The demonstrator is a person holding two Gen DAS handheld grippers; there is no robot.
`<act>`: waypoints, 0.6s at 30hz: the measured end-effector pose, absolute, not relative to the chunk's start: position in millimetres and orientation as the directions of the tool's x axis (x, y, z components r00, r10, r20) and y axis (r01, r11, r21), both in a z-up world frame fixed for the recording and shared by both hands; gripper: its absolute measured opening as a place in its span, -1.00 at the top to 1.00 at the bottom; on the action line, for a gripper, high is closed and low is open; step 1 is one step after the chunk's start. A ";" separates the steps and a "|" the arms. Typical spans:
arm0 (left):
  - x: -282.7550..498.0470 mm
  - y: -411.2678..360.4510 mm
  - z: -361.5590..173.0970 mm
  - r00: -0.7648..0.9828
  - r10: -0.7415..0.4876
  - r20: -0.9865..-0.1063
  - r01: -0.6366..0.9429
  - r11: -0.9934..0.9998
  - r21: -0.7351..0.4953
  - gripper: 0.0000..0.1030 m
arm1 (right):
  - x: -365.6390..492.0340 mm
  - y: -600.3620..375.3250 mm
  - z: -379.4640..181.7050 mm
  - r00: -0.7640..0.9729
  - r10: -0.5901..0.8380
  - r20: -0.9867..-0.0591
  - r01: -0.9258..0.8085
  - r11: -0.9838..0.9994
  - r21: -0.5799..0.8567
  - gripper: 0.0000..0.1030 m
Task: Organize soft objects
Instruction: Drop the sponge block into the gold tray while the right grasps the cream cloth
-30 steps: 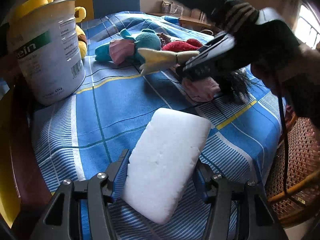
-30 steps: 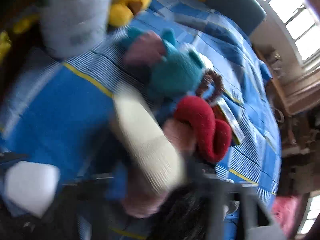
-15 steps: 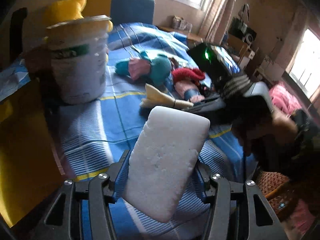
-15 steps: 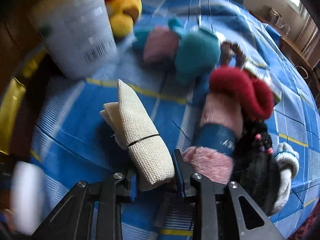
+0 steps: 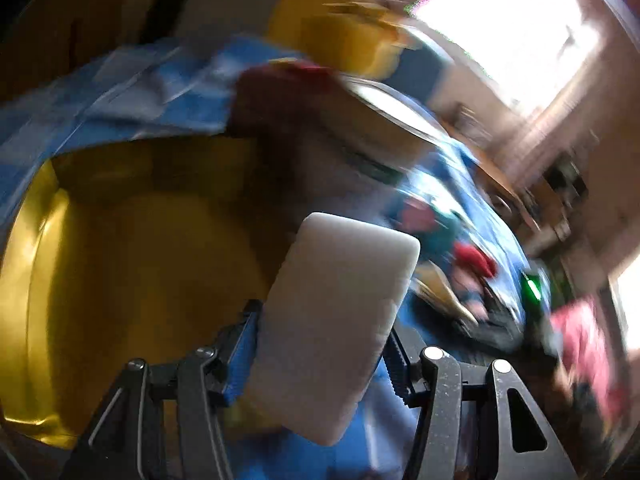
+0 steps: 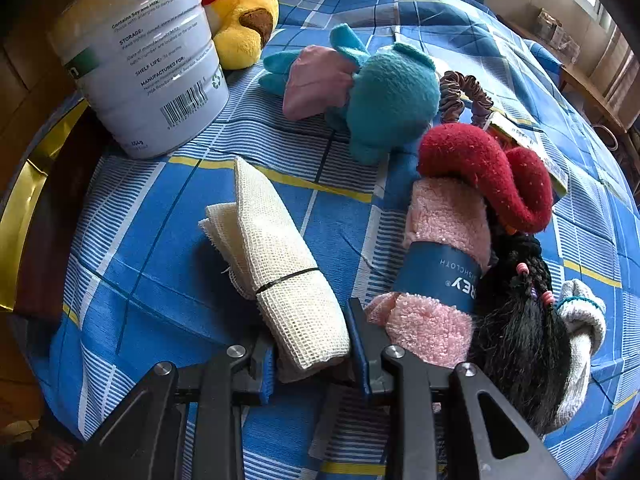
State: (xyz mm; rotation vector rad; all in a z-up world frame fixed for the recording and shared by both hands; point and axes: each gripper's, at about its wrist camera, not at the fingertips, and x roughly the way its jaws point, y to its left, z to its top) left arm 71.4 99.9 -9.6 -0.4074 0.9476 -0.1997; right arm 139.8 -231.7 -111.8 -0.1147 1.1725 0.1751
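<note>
My left gripper (image 5: 320,344) is shut on a white sponge block (image 5: 332,320), held in the air over a yellow container (image 5: 120,264) beside the table; this view is blurred. My right gripper (image 6: 312,344) is shut on a cream mesh cloth roll (image 6: 280,264) bound by a black band, resting on the blue checked tablecloth (image 6: 160,240). Just right of it lie a pink washcloth roll (image 6: 436,272) with a blue sleeve, a red plush piece (image 6: 484,168), a black braided hairpiece (image 6: 524,320) and a white sock (image 6: 580,320). A teal and pink plush toy (image 6: 372,84) lies farther back.
A large white tin (image 6: 144,64) stands at the back left, with a yellow bear plush (image 6: 244,20) behind it. A brown scrunchie (image 6: 464,92) and a card (image 6: 528,148) lie past the red plush. The yellow container's edge (image 6: 20,208) shows at the table's left.
My left gripper has swung left and up off the tablecloth with the sponge, rolling, and now hangs over the yellow container. My right gripper has steadied, still shut on the mesh cloth roll.
</note>
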 end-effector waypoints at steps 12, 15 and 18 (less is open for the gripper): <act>160.4 136.5 -56.1 0.552 -0.187 -0.813 -0.202 0.916 -0.348 -0.21 | 134.5 -217.8 -112.8 0.393 0.044 -0.918 -0.213 0.976 -0.044 0.42; 173.1 144.0 -64.1 0.538 -0.184 -0.822 -0.217 0.913 -0.346 -0.24 | 134.6 -217.6 -113.6 0.395 0.043 -0.918 -0.217 0.975 -0.048 0.41; 182.5 144.1 -69.8 0.524 -0.167 -0.835 -0.220 0.921 -0.322 -0.40 | 134.7 -218.0 -112.8 0.397 0.042 -0.917 -0.220 0.974 -0.051 0.41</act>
